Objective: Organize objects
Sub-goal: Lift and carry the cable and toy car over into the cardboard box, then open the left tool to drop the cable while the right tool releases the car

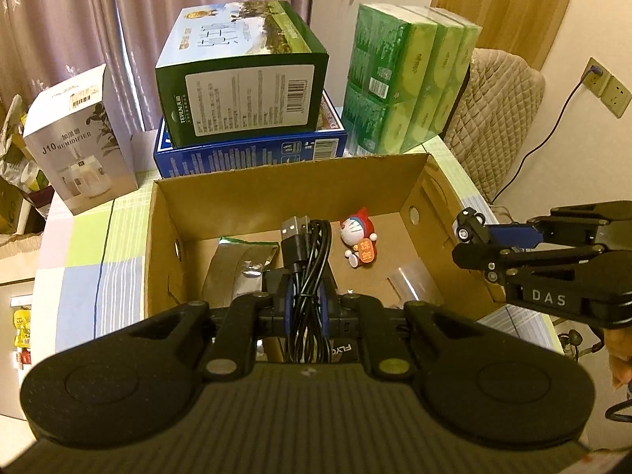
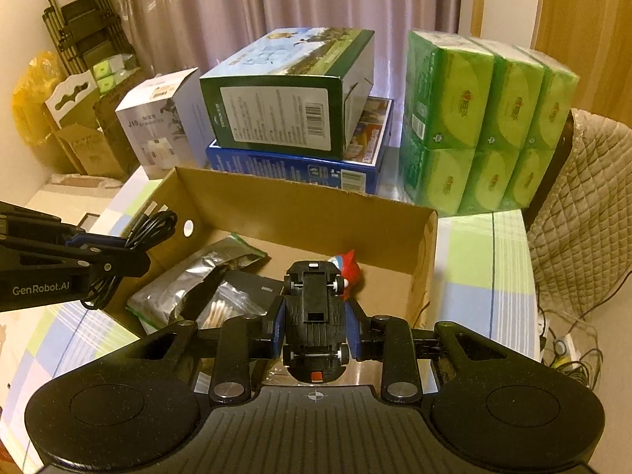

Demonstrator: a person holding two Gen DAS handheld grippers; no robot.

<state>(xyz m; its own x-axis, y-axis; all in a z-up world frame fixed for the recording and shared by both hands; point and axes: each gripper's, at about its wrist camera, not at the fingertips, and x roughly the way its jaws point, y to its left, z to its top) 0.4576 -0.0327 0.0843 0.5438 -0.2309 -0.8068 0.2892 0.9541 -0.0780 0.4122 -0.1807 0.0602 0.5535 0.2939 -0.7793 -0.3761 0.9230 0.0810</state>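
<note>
An open cardboard box [image 1: 276, 197] [image 2: 316, 213] stands on the checked tablecloth. My left gripper [image 1: 306, 296] is shut on a coiled black USB cable [image 1: 306, 260] above the box's near side; in the right wrist view the left gripper [image 2: 118, 256] and the cable [image 2: 152, 227] show over the box's left wall. My right gripper [image 2: 316, 316] is shut on a black toy car [image 2: 315, 316], underside up, over the box; in the left wrist view the right gripper [image 1: 474, 237] hovers with the car [image 1: 470, 223] at the right wall. Inside lie a red-and-blue cat figurine [image 1: 358, 241] [image 2: 347, 268], a silver foil pouch [image 2: 189, 280] and a bag of cotton swabs [image 2: 225, 310].
Behind the box stand a white humidifier carton [image 1: 79, 138], a green carton [image 1: 245, 79] on a blue flat box [image 1: 252, 154], and a green tissue pack [image 1: 410, 79]. A quilted chair back [image 1: 497, 118] is at the right. A wall socket [image 1: 600, 83] has a cord hanging.
</note>
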